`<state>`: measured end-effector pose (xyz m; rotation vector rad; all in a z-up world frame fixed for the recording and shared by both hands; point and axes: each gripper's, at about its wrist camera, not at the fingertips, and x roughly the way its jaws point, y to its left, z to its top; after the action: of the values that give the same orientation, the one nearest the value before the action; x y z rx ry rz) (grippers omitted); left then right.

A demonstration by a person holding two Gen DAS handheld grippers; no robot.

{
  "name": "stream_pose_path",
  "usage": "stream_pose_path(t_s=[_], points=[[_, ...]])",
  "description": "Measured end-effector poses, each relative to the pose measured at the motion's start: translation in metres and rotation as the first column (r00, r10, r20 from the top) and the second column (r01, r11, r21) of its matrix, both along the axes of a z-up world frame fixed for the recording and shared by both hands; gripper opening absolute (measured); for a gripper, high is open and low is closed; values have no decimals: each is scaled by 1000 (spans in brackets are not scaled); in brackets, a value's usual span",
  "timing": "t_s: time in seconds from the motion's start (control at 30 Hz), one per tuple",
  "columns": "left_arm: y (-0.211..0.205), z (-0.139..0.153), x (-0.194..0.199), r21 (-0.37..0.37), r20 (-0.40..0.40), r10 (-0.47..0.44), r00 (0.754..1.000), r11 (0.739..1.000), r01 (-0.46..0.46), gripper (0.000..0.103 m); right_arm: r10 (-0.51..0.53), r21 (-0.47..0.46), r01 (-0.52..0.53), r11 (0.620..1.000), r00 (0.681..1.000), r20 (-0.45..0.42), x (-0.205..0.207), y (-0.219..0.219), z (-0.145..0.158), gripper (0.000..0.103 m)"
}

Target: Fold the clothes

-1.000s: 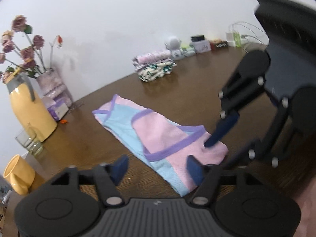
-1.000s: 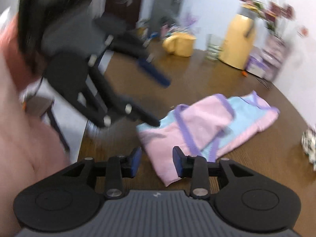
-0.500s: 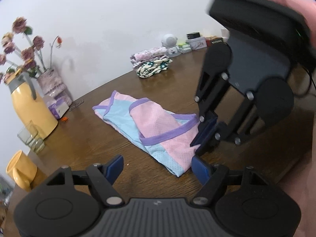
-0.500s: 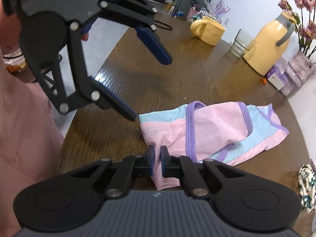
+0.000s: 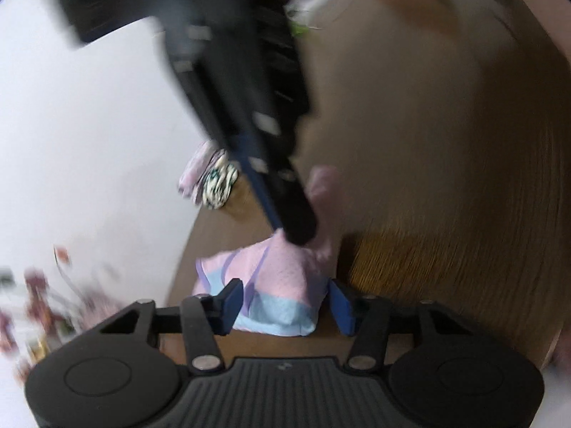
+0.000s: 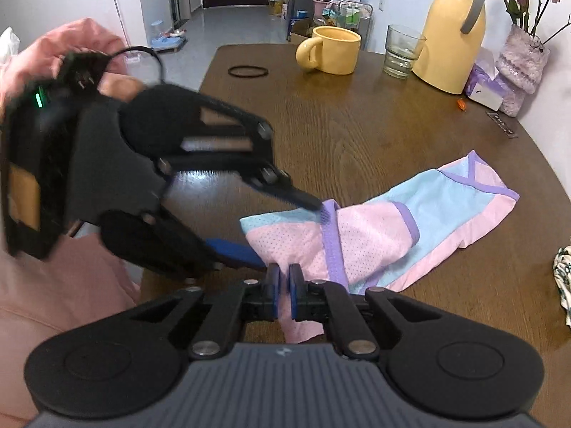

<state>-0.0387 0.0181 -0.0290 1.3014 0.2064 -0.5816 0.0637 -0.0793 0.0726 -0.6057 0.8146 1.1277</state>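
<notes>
A pink, light-blue and purple mesh garment (image 6: pixel 428 214) lies on the brown table (image 6: pixel 357 135). My right gripper (image 6: pixel 284 281) is shut on its near pink end and holds that end raised. In the blurred left wrist view, the right gripper (image 5: pixel 298 233) pinches the cloth up into a peak. My left gripper (image 5: pixel 287 303) straddles the garment's (image 5: pixel 285 274) end with its jaws closing and cloth between them, the pads not clearly pressing. In the right wrist view the left gripper (image 6: pixel 289 234) is rolled on its side, one finger above the cloth edge and one below.
At the table's far end stand a yellow mug (image 6: pixel 330 53), a glass (image 6: pixel 401 51), a yellow jug (image 6: pixel 451 32) and a vase of flowers (image 6: pixel 523 57). A black ring (image 6: pixel 248 71) lies nearby. Folded clothes (image 5: pixel 210 182) sit by the wall. A pink sleeve (image 6: pixel 53 303) is at left.
My right gripper shut on the garment's near end and lifted it. The left gripper rolled onto its side, dropped to the cloth's edge, and its jaws narrowed around it.
</notes>
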Motion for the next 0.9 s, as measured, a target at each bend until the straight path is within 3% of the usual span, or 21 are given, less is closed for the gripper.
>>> stream_pose_path(t_s=[0.07,0.2,0.27,0.3,0.33,0.43,0.6,0.63,0.67,0.73,0.83,0.9], points=[[0,-5,0,52,15,-58,998,997,57,11,9,-3,-9,1000,1000,7,-2,0,0,5],[1,3,5,47,-66,-75,995,996,79,9,21,9,-21,1000,998,64,-14,-6,-6,9],[4,14,10,-1,-131,-58,990,998,58,8,38,38,-44,998,987,156,-26,-16,-8,31],[6,20,12,-29,-168,-49,985,999,45,8,45,34,-54,998,976,214,-33,-20,-11,63],[7,25,13,-49,-198,-45,979,998,36,8,53,19,-61,998,959,279,-41,-24,-16,70],[11,41,15,-95,-262,-52,964,995,28,8,119,-65,-101,993,905,409,-59,-29,-39,68],[13,63,9,-145,-376,-71,924,989,17,9,257,-170,-193,966,744,616,-83,-23,-70,68],[14,67,8,-155,-398,-75,914,988,14,9,277,-181,-210,961,730,625,-85,-21,-72,66],[14,71,6,-166,-421,-83,903,986,13,9,295,-187,-229,955,727,620,-86,-19,-73,62],[17,80,7,-191,-475,-91,875,982,-1,9,323,-191,-261,946,767,554,-85,-16,-70,21],[20,90,15,-218,-556,-92,826,975,-38,9,318,-141,-285,948,848,424,-77,-17,-60,16],[24,97,30,-245,-629,-93,771,966,-84,9,295,-85,-283,955,901,319,-66,-20,-51,16]])
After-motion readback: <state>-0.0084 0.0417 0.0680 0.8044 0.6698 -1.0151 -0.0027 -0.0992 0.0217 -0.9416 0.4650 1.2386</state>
